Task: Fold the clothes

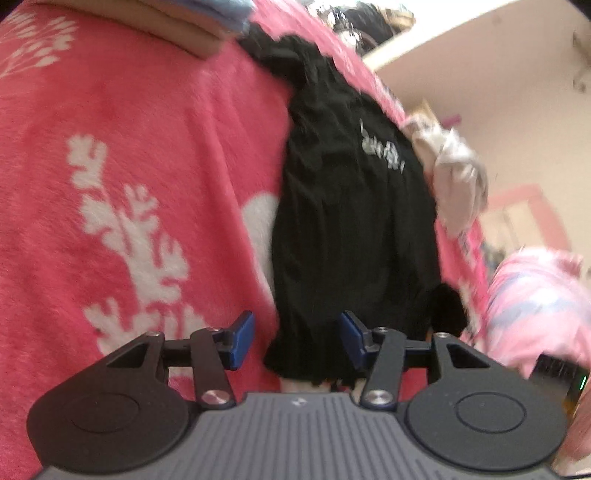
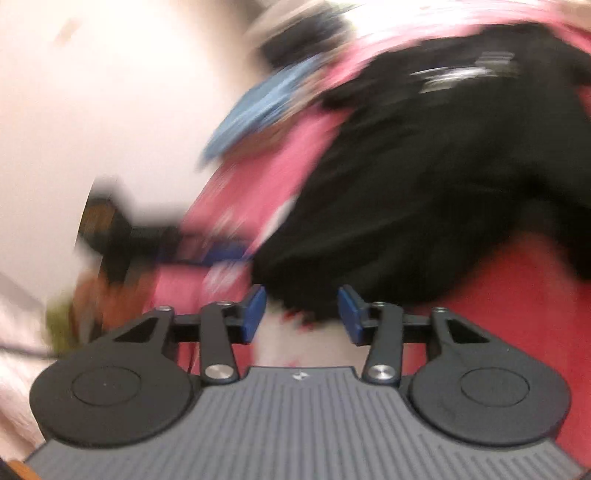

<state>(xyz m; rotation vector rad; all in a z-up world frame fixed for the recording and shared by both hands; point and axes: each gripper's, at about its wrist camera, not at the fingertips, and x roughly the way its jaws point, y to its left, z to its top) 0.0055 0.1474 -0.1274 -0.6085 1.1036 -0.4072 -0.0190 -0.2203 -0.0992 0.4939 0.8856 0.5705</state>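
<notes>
I see the black shirt (image 1: pixel 351 221) lying lengthwise on the pink blanket (image 1: pixel 147 147). My left tongs (image 1: pixel 297 339) stand apart over its hem, pads clear. My right tongs (image 2: pixel 301 314) stand likewise apart, gripping nothing.

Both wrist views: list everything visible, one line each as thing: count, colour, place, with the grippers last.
black garment: one, black with pale print, lying lengthwise on the blanket ahead of both grippers.
blanket: one, pink-red with white leaf pattern, covering the surface under the garment.
folded pile: tan piece with blue piece on top, far end of the blanket; count unclear.
pale cloth: one, whitish, crumpled at the blanket's right edge in the left wrist view.
pink bundle: one, pink with pale blue patches, beyond that edge, lower right.
left gripper: one, black with blue pads, open over the garment's near hem.
right gripper: one, black with blue pads, open, empty; view blurred.
</notes>
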